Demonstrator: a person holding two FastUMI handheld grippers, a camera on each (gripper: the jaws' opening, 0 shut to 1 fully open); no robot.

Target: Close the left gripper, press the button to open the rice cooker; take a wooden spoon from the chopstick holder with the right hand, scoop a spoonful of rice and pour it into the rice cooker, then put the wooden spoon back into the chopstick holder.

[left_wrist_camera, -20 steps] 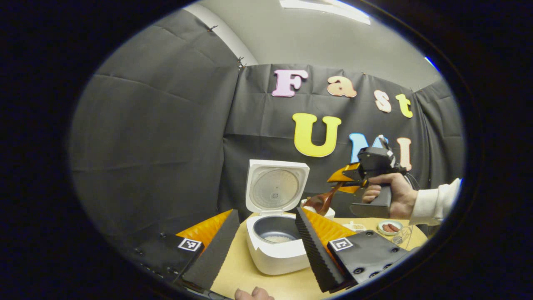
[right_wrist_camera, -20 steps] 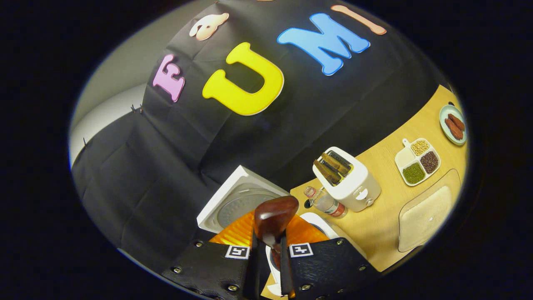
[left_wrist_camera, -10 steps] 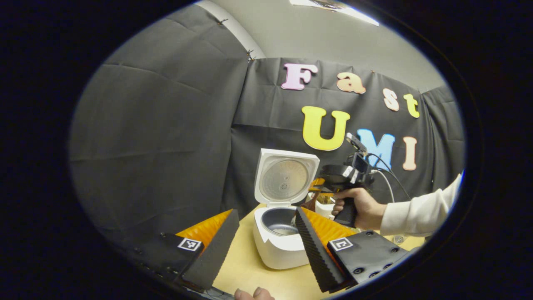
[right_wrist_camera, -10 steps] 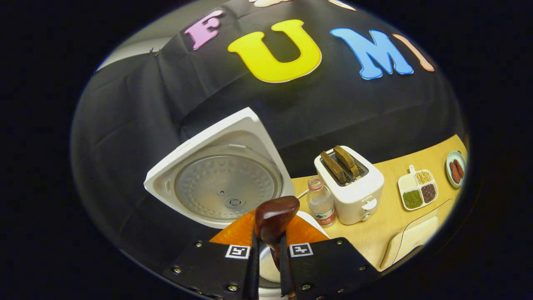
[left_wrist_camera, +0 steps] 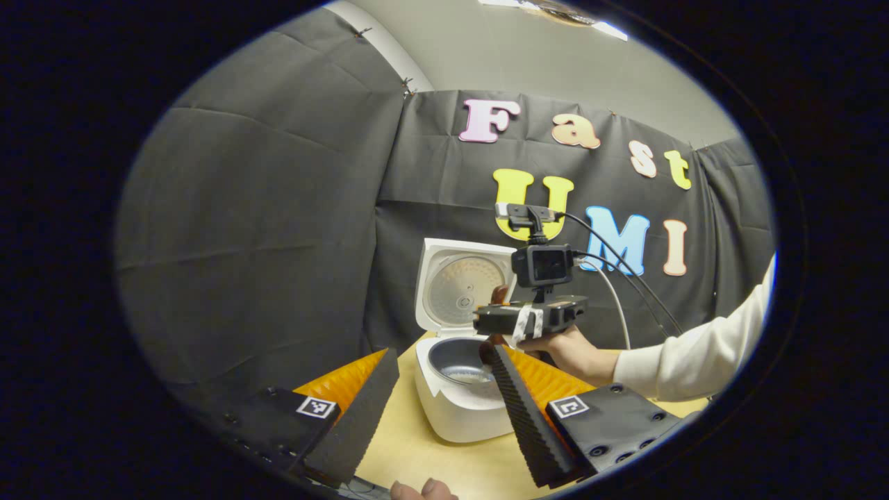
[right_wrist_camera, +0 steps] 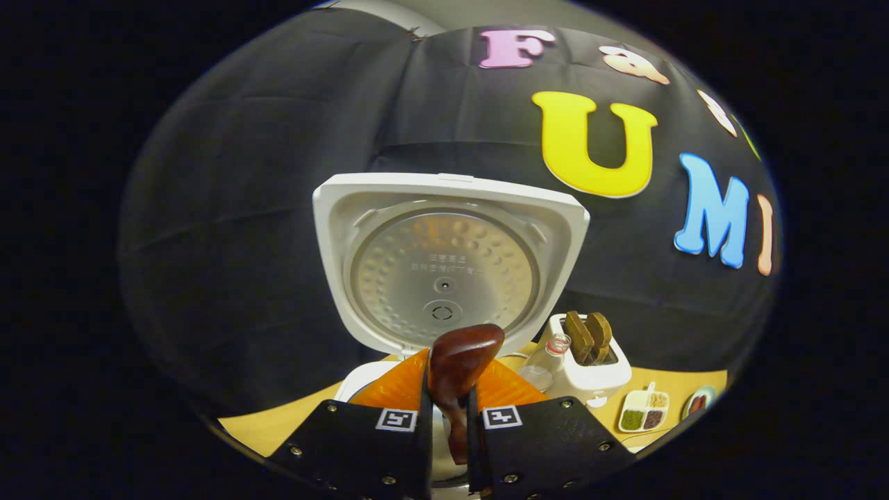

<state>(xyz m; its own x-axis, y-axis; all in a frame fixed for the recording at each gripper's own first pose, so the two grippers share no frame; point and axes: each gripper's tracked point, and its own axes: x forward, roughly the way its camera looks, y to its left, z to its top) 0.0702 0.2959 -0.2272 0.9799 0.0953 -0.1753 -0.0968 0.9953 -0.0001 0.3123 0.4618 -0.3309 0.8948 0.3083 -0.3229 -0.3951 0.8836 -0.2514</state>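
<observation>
The white rice cooker (left_wrist_camera: 458, 410) stands on the wooden table with its lid (left_wrist_camera: 462, 286) raised; a little rice lies in the inner pot (left_wrist_camera: 460, 366). My left gripper (left_wrist_camera: 439, 417) is open in front of the cooker, nothing between its fingers. A hand holds my right gripper (left_wrist_camera: 494, 321) just above the pot's right rim. In the right gripper view, that gripper (right_wrist_camera: 446, 430) is shut on the dark wooden spoon (right_wrist_camera: 462, 364), whose bowl points up toward the lid's underside (right_wrist_camera: 444, 267). Whether rice is on the spoon cannot be told.
Right of the cooker stand a clear bottle (right_wrist_camera: 545, 357) and a white toaster (right_wrist_camera: 590, 364) with bread slices. A divided dish of grains (right_wrist_camera: 642, 414) and a small plate (right_wrist_camera: 698, 401) lie farther right. A white sleeve (left_wrist_camera: 694, 357) reaches in from the right.
My right gripper has swung left with the spoon, from beside the toaster to over the cooker, now facing the open lid. The left gripper has hardly moved.
</observation>
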